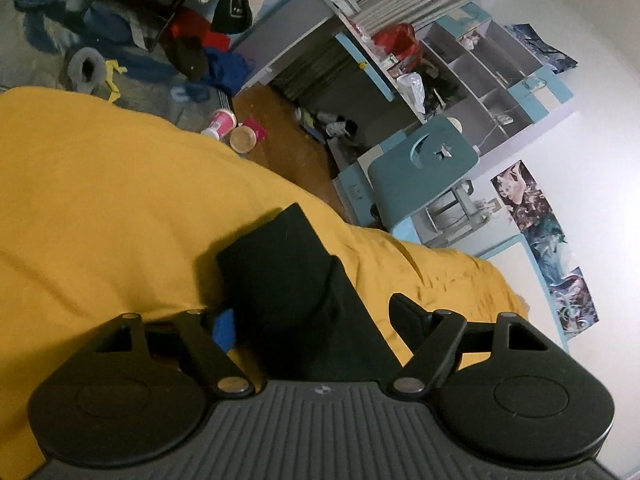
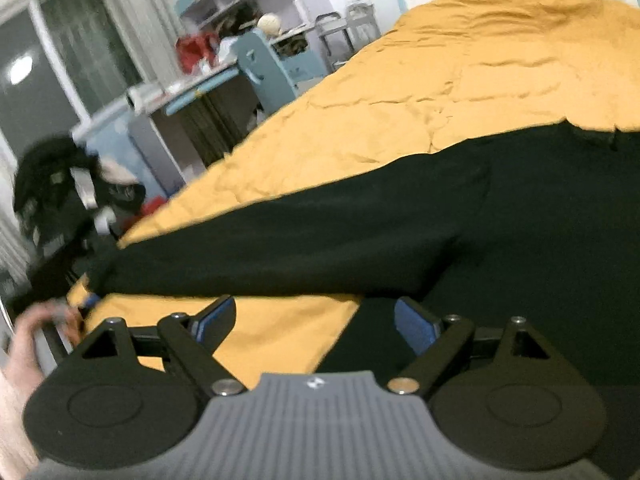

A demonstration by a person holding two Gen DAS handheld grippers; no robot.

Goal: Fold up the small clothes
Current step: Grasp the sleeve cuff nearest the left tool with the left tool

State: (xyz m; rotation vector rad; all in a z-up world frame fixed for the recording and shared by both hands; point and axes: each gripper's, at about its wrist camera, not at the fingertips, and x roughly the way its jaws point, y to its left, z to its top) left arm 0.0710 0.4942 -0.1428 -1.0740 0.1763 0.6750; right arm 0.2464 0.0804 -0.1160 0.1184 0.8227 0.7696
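Note:
A black long-sleeved garment (image 2: 520, 208) lies on the yellow bed cover (image 2: 460, 68). Its sleeve (image 2: 280, 248) stretches out to the left. In the left wrist view the sleeve's cuff end (image 1: 288, 264) lies between the wide-open fingers of my left gripper (image 1: 312, 320), which does not clamp it. My right gripper (image 2: 316, 320) is open and empty, low over the bed at the garment's lower edge. In the right wrist view the left gripper shows small at the sleeve's end (image 2: 92, 300).
The bed edge runs along a wooden floor (image 1: 288, 152) with cups (image 1: 232, 130) and scattered clothes (image 1: 208, 52). A blue chair (image 1: 424, 164) and desk with shelves (image 1: 488, 76) stand beside the bed. A hand (image 2: 36, 332) shows at the lower left.

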